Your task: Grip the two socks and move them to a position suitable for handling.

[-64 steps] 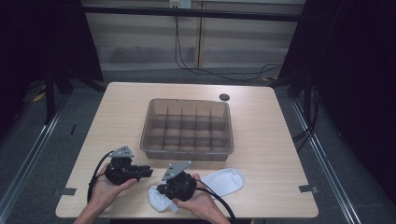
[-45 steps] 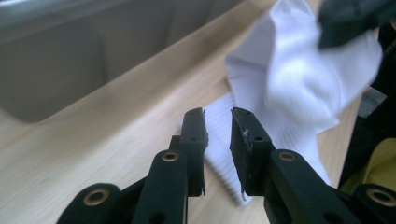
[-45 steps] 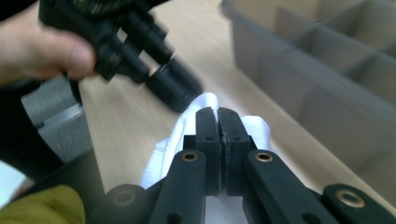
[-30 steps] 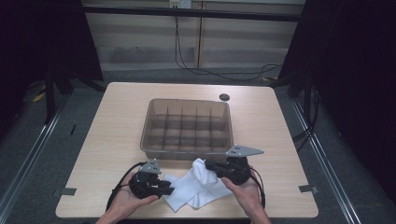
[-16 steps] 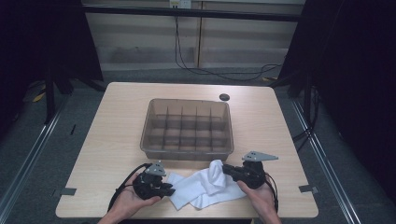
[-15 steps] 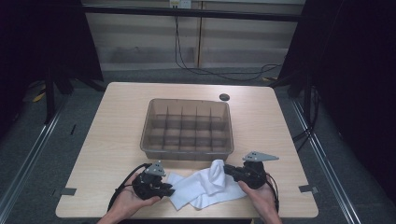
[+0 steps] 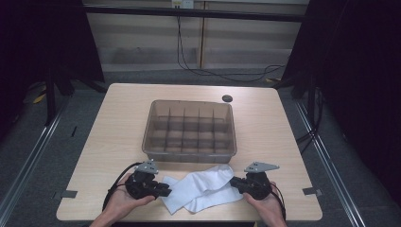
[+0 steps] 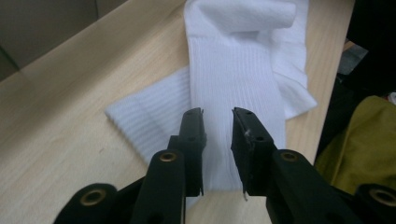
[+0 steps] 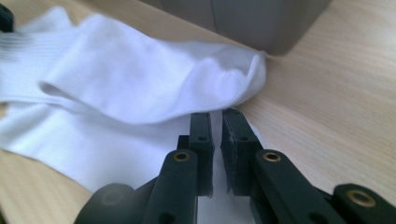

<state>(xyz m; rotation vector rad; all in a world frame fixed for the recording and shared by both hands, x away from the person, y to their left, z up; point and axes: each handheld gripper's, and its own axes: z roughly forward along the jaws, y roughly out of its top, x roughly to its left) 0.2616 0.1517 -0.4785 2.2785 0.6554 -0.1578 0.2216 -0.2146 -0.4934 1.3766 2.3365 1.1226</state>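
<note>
Between both grippers, white ribbed socks (image 7: 203, 191) lie overlapped, rumpled.

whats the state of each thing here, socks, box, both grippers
socks: two white ones, lying flat and overlapped on the table, in front of the box
divided box: upright, lidless, compartments look empty
left gripper: jaws parted, over the ribbed cuff end, nothing clamped
right gripper: jaws nearly together with a thin gap, over the sock's edge; grip unclear
black disc: flat on the table behind the box

Left tool (image 8: 217, 116) parted, right tool (image 9: 215, 119) near-closed
</note>
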